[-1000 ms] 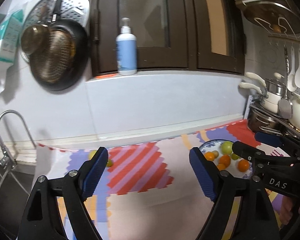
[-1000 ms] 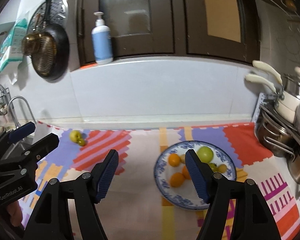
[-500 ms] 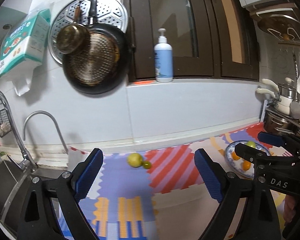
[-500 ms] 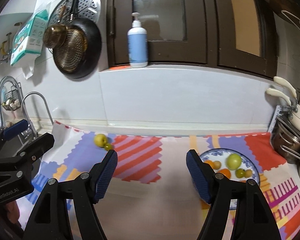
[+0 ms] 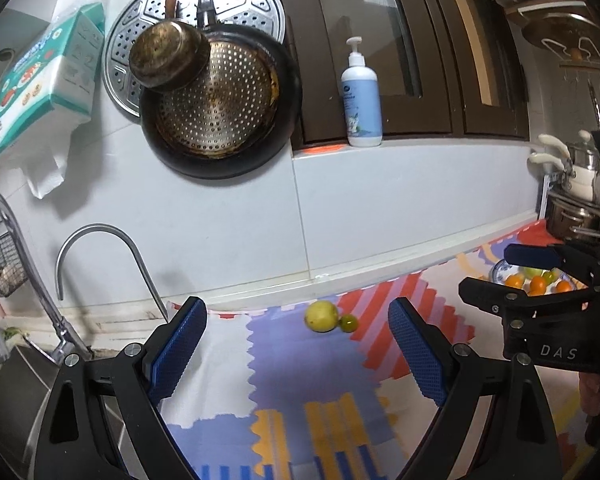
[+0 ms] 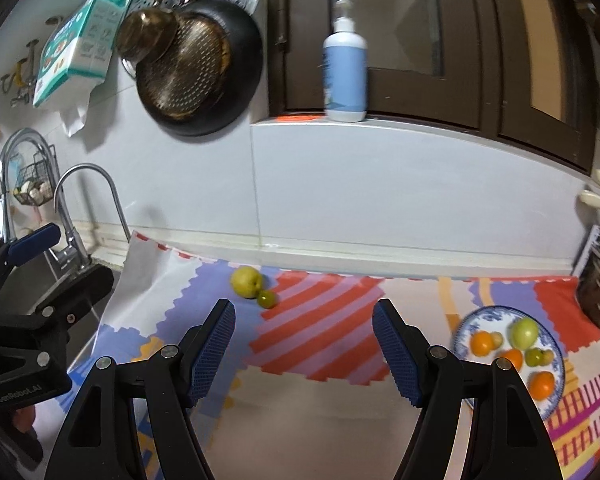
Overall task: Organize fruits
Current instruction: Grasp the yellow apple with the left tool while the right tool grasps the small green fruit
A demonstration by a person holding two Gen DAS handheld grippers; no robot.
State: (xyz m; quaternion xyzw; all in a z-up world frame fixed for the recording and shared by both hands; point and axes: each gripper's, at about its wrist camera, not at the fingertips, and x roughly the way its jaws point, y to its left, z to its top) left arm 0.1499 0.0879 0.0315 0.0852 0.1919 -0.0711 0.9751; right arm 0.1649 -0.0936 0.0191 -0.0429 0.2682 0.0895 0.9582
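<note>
A yellow-green fruit (image 5: 321, 315) and a small green fruit (image 5: 348, 322) lie touching on the patterned mat near the back wall. They also show in the right wrist view: the yellow-green fruit (image 6: 245, 281) and the small green one (image 6: 267, 299). A blue-patterned plate (image 6: 558, 368) at the right holds several oranges and green fruits; it shows in the left wrist view (image 5: 498, 270) behind the right gripper. My left gripper (image 5: 298, 354) is open and empty, short of the two loose fruits. My right gripper (image 6: 304, 352) is open and empty, between the loose fruits and the plate.
A sink with a curved faucet (image 5: 100, 264) lies left of the mat. Pans (image 5: 220, 108) hang on the wall, and a pump bottle (image 5: 361, 100) stands on the ledge. Pots (image 5: 572, 208) are stacked on a rack at the far right.
Both grippers have swung left, away from the plate. The two loose fruits have come to sit ahead of the left gripper, and the plate has slid to the right edge of both views.
</note>
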